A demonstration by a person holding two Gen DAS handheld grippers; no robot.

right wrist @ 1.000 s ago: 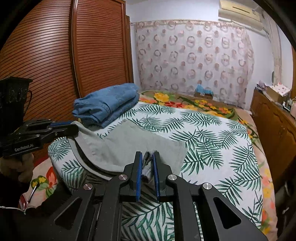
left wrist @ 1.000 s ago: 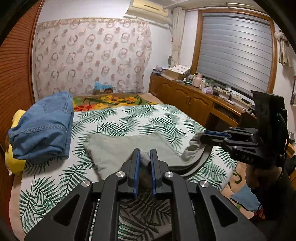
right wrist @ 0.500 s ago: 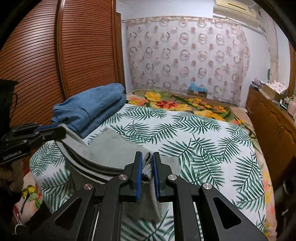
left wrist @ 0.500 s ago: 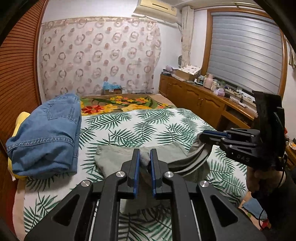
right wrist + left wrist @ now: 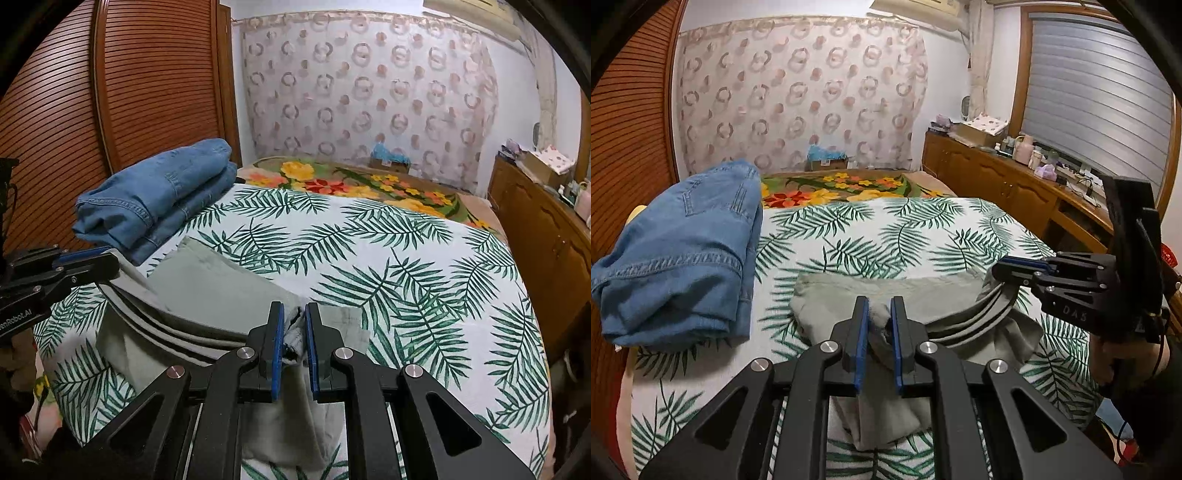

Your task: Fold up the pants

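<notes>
Grey-green pants [image 5: 908, 291] with dark waistband stripes lie folded over on the palm-leaf bedspread [image 5: 886, 229]. My left gripper [image 5: 879, 310] is shut on one end of the waistband edge. My right gripper [image 5: 294, 314] is shut on the other end; it also shows at the right of the left wrist view [image 5: 1015, 267]. The left gripper shows at the left of the right wrist view [image 5: 96, 262]. The held edge sags between the two grippers, above the lower layer [image 5: 207, 280].
Folded blue jeans [image 5: 683, 251] lie on the bed's left side, close to the pants. A wooden sliding wardrobe [image 5: 110, 92] stands behind them. A long wooden cabinet [image 5: 1015, 184] with clutter runs along the right wall. A floral blanket [image 5: 842, 188] covers the far end.
Both grippers have carried the held waistband edge forward over the bed, so less of the flat pants shows beyond them. Both stay shut on the cloth.
</notes>
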